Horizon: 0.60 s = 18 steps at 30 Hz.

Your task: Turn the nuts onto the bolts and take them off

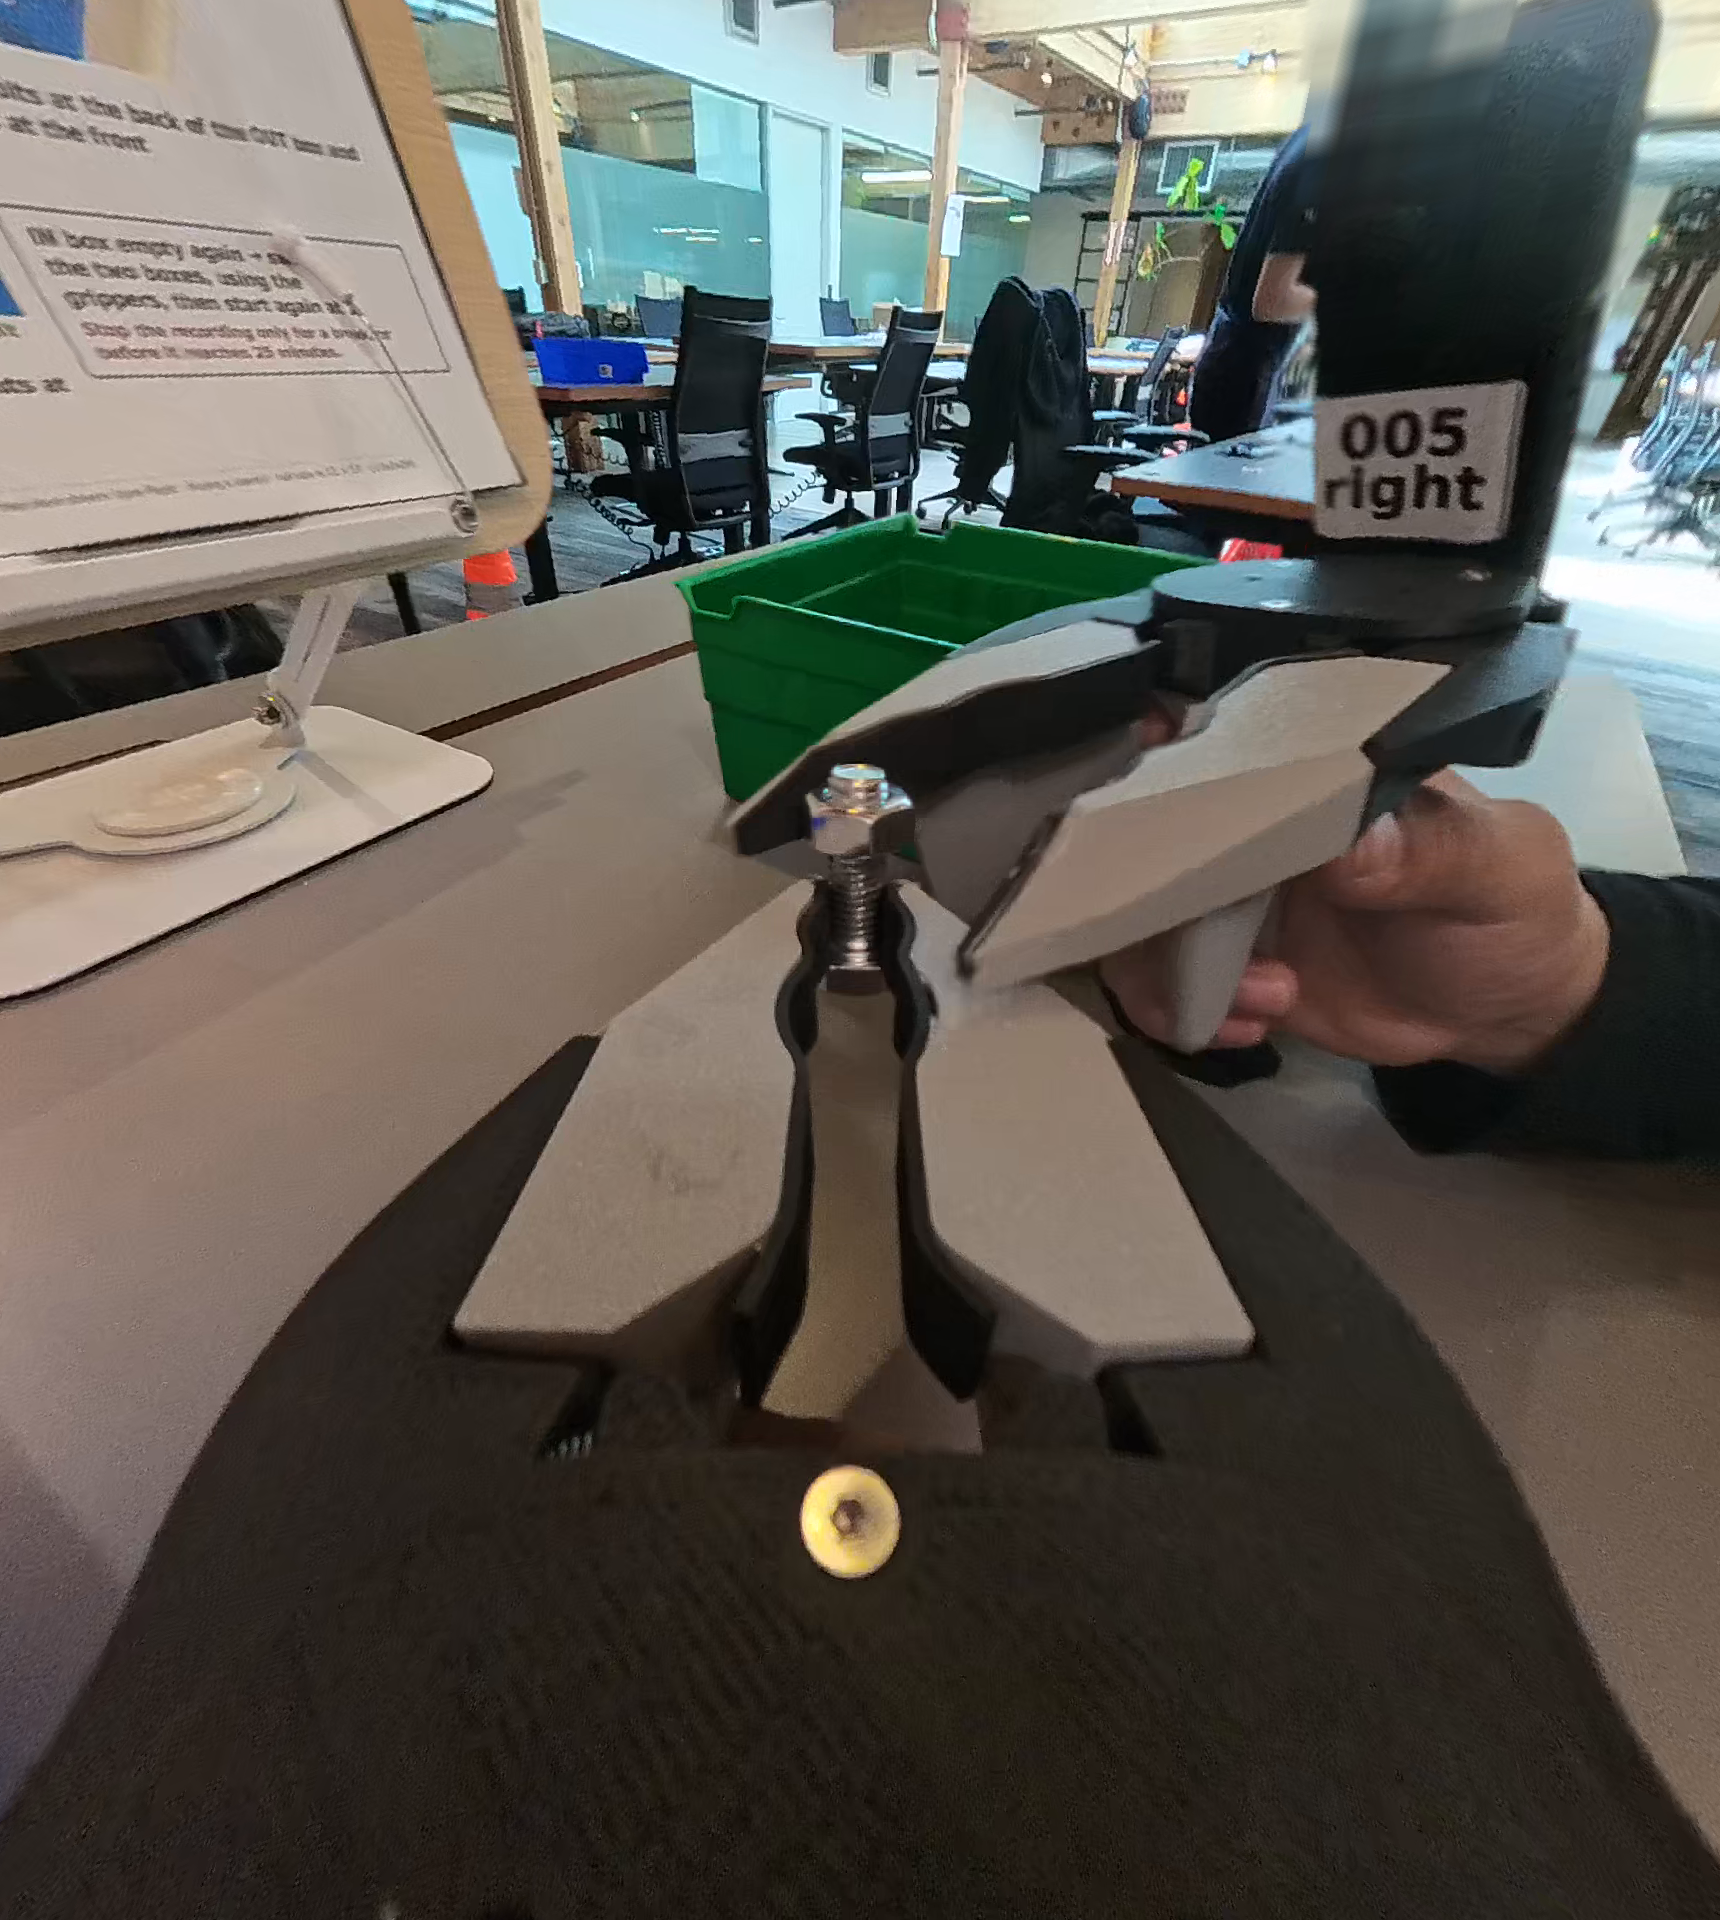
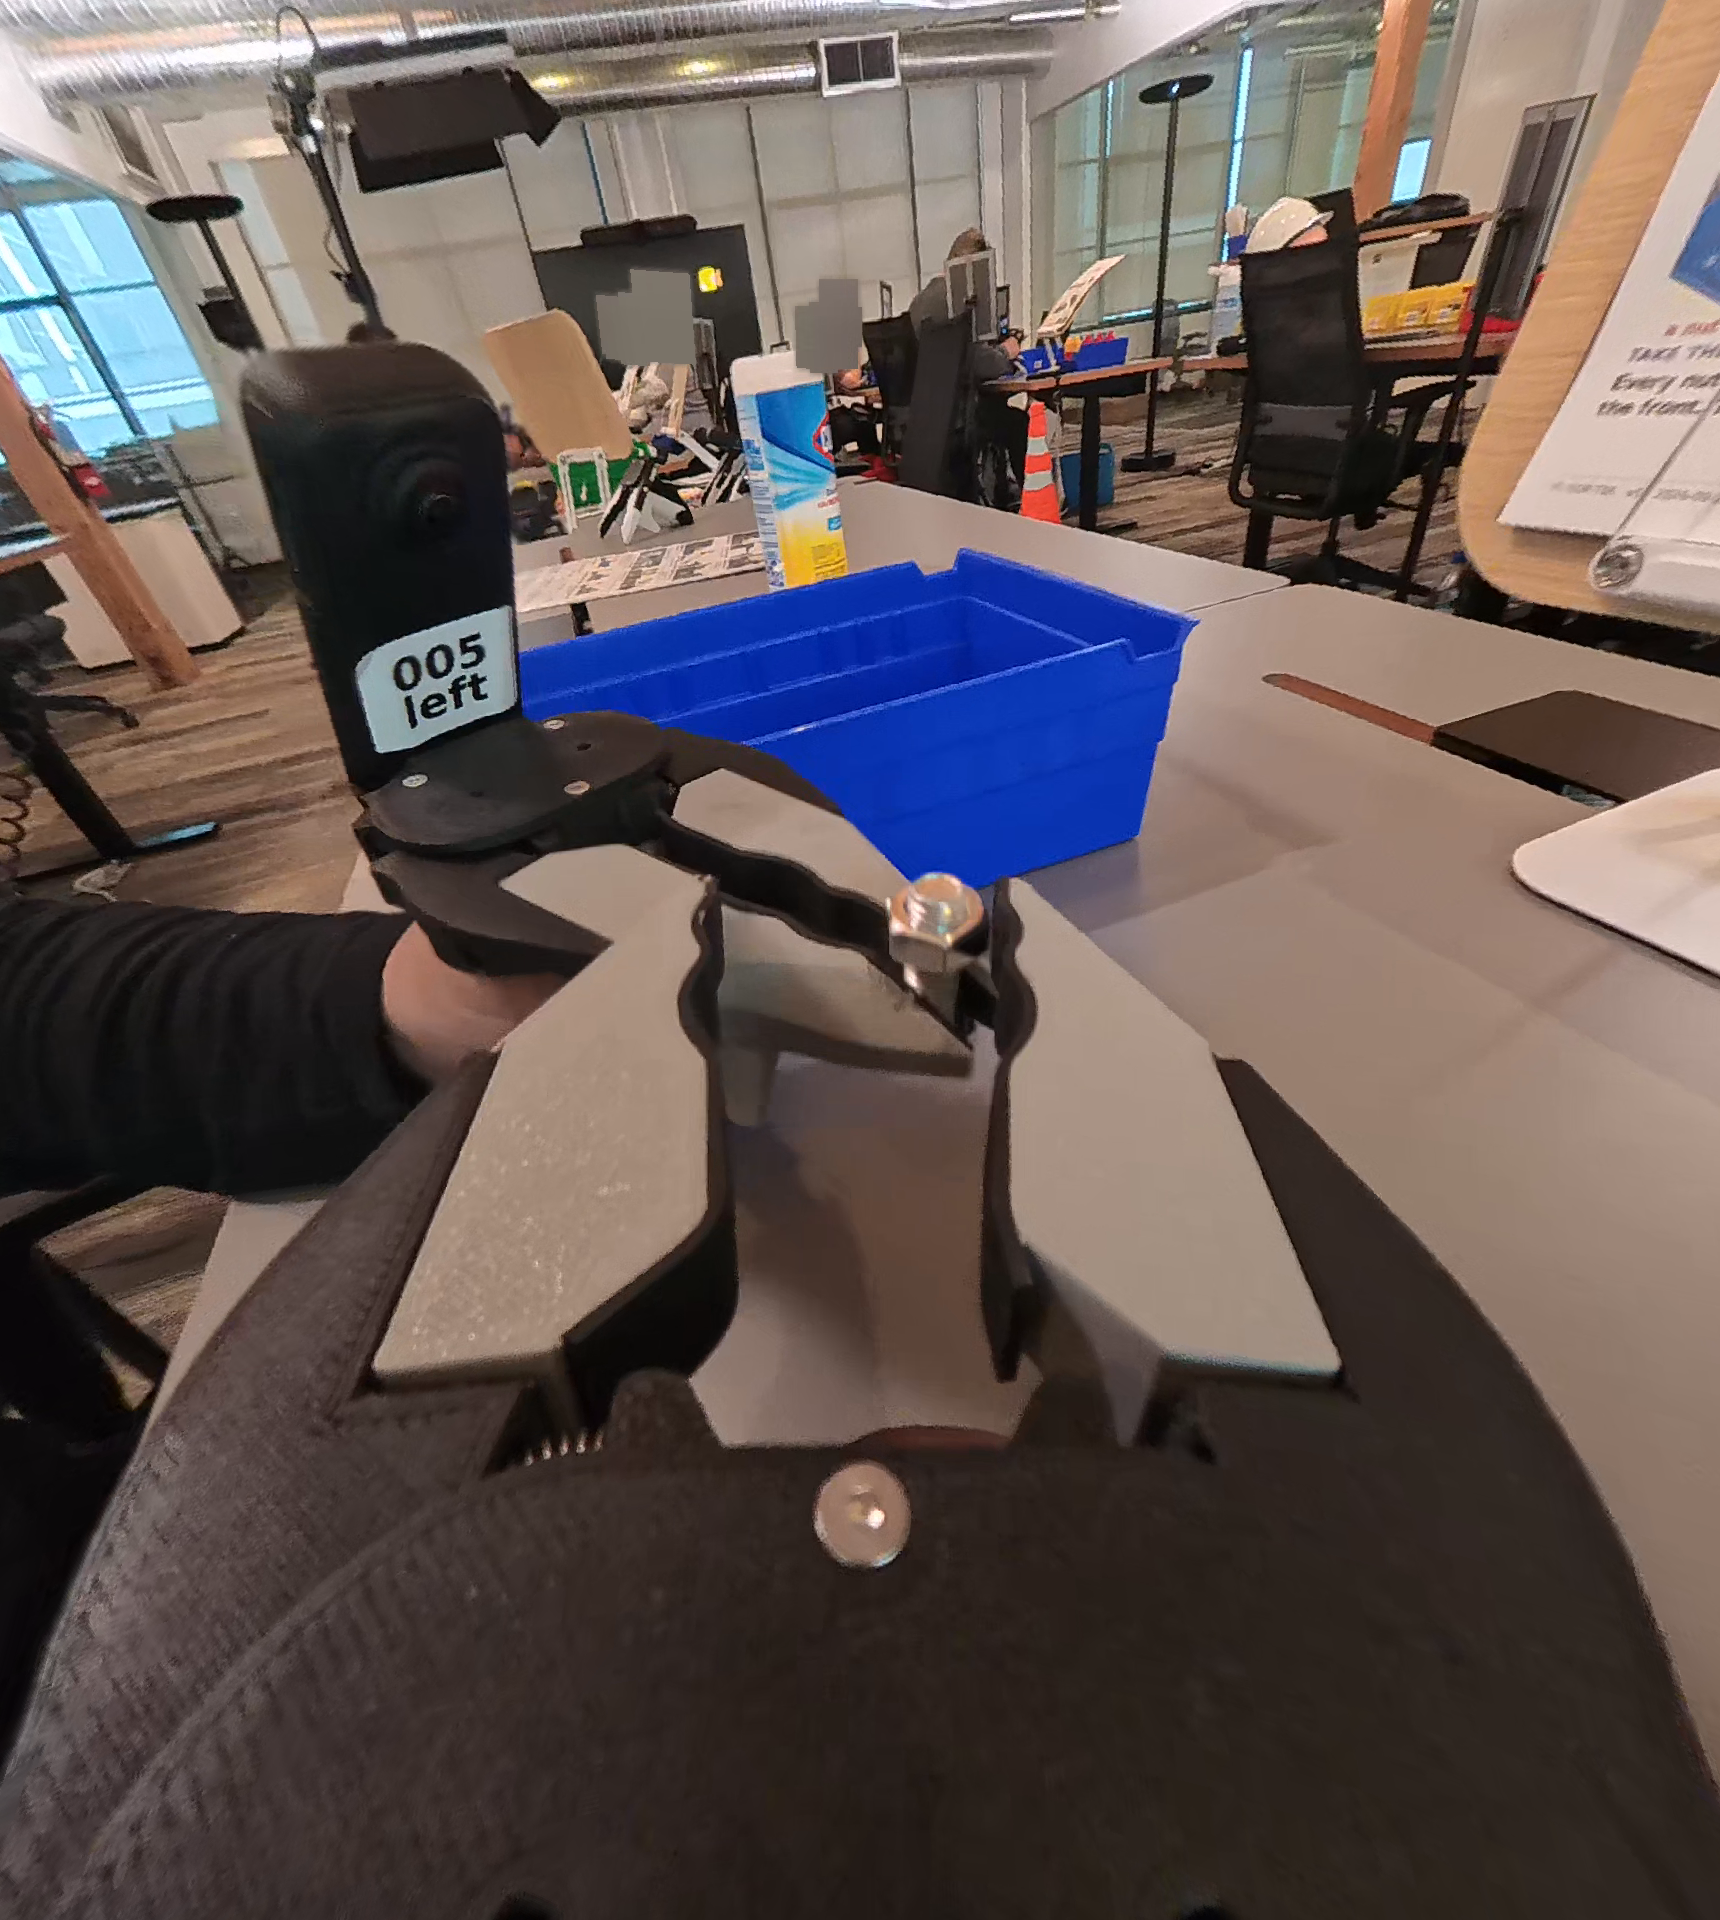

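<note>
My left gripper (image 1: 854,935) is shut on a steel bolt (image 1: 851,920) and holds it upright above the grey table, head down and threaded end up. A silver hex nut (image 1: 861,816) sits on the top of the bolt's thread. My right gripper (image 2: 851,925) comes in from the right with its jaws wide apart on either side of the nut (image 2: 934,925). The nut lies close against the right-hand finger (image 2: 1007,935), with a wide gap to the other finger. The left gripper also shows in the right wrist view (image 2: 939,997), and the right gripper in the left wrist view (image 1: 851,899).
A green bin (image 1: 814,665) stands behind the grippers in the left wrist view. A blue bin (image 2: 991,748) stands behind them in the right wrist view, with a canister (image 2: 788,468) beyond it. A white stand with an instruction sheet (image 1: 191,831) sits on the table. Both grippers' tips are close together, under 4 cm apart.
</note>
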Available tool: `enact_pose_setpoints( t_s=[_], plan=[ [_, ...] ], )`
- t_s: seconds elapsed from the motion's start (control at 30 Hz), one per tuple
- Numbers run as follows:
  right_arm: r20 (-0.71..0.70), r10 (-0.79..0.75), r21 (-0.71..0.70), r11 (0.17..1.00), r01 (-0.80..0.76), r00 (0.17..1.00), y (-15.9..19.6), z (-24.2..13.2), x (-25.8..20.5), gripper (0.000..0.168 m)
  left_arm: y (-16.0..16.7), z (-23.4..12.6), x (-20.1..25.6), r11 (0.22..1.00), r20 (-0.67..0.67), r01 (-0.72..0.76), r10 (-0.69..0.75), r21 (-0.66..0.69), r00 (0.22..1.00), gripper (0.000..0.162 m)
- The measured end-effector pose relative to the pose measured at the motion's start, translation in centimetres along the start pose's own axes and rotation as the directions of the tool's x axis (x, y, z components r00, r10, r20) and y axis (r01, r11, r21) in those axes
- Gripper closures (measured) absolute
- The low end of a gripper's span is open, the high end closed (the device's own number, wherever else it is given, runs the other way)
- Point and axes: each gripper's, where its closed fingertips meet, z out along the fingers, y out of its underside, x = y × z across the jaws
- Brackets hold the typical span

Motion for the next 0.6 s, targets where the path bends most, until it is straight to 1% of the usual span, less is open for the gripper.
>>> enact_pose_setpoints(
  t_s=[0.07,0.13,0.23,0.37,0.47,0.6],
  plan=[
    [-0.005,0.001,0.018,1.0,-0.001,1.0,-0.4,-0.5,0.2,0.125,-0.4,-0.4,-0.9,0.998,0.008,0.062,-0.062,0.025,0.998,0.156],
    [0.005,0.012,0.026,1.0,-0.012,1.0,-0.6,-0.7,0.2,0.126,-0.7,-0.7,-1.4,0.995,0.012,0.092,-0.093,0.039,0.996,0.156],
    [0.009,0.015,0.022,1.0,-0.015,1.0,-0.5,-0.5,0.1,0.126,-0.7,-0.5,-0.5,0.997,-0.016,0.074,-0.074,0.036,0.997,0.156],
    [0.02,0.002,0.002,1.0,-0.002,1.0,-0.2,0.3,-0.5,0.121,0.0,0.3,1.3,1.0,-0.054,0.014,-0.014,0.0,0.998,0.156],
    [-0.001,-0.016,-0.007,1.0,0.016,1.0,-0.2,0.2,-0.3,0.121,0.1,0.3,1.2,1.0,-0.035,-0.025,0.025,-0.01,0.999,0.156],
    [-0.02,-0.02,0.019,1.0,0.02,1.0,-0.8,-0.7,0.2,0.123,-0.9,-0.6,-0.3,0.999,-0.007,0.035,-0.035,0.036,0.999,0.156]
  ],
)
